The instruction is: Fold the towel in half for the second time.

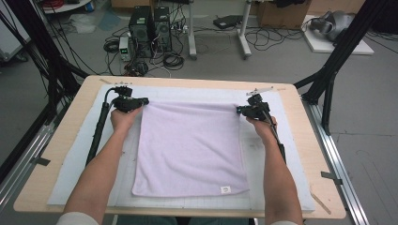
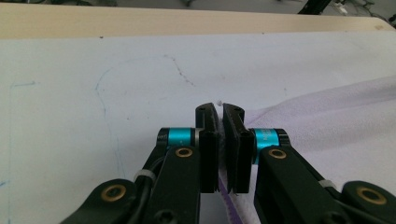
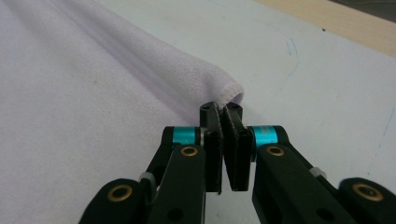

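A pale lilac towel (image 1: 190, 147) lies spread flat on the white mat, a small tag at its near right corner. My left gripper (image 1: 144, 101) is shut on the towel's far left corner; in the left gripper view (image 2: 220, 109) the cloth edge (image 2: 322, 112) is pinched between the black jaws. At the far right corner, my right gripper (image 1: 240, 110) is shut on the towel; the right gripper view (image 3: 222, 112) has the rolled hem (image 3: 205, 79) pressed between the pads. Both hands hold the grippers low over the table.
The white mat (image 1: 75, 154) covers a wooden table (image 1: 56, 140). Black frame posts (image 1: 328, 79) stand at the table's far corners. On the floor beyond are computer towers (image 1: 150, 30) and cables. A cable (image 1: 96, 133) trails along my left forearm.
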A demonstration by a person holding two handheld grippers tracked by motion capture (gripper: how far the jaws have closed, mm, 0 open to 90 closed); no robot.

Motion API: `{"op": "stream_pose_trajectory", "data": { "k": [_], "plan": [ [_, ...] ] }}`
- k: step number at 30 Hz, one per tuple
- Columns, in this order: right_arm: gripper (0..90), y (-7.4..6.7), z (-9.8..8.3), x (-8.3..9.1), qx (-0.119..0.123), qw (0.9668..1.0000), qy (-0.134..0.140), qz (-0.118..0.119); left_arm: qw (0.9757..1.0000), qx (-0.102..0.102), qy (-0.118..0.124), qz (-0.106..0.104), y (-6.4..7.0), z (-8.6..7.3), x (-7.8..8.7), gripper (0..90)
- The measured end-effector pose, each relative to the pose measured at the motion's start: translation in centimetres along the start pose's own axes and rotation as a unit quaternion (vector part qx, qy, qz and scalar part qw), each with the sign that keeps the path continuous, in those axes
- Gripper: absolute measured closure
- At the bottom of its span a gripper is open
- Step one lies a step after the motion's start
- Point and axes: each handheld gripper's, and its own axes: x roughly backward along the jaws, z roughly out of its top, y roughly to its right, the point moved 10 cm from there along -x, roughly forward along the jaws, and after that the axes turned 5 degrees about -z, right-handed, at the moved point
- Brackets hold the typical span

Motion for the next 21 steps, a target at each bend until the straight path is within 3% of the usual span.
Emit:
{"op": "stream_pose_trajectory", "data": {
  "k": [5,11,13,17,21],
  "plan": [
    [87.2,-0.3,1.1,1.7,0.002,0.9995,0.03,0.009,0.9994,-0.013,0.026,-0.019,1.0,1.0,1.5,84.8],
    [87.2,-0.9,2.0,3.8,0.013,0.9979,0.06,0.017,0.9978,-0.031,0.047,-0.035,2.2,1.2,3.2,84.7],
    [87.2,-1.7,2.1,5.4,0.022,0.9966,0.077,0.022,0.9963,-0.048,0.059,-0.039,3.1,1.2,4.4,84.6],
    [87.2,-3.0,1.5,7.4,0.03,0.9952,0.087,0.034,0.9928,-0.083,0.069,-0.052,5.2,0.4,6.6,84.5],
    [87.1,-4.8,-0.2,9.5,0.04,0.9928,0.102,0.047,0.9894,-0.102,0.078,-0.067,7.2,-1.8,9.1,84.4]
  ]
}}
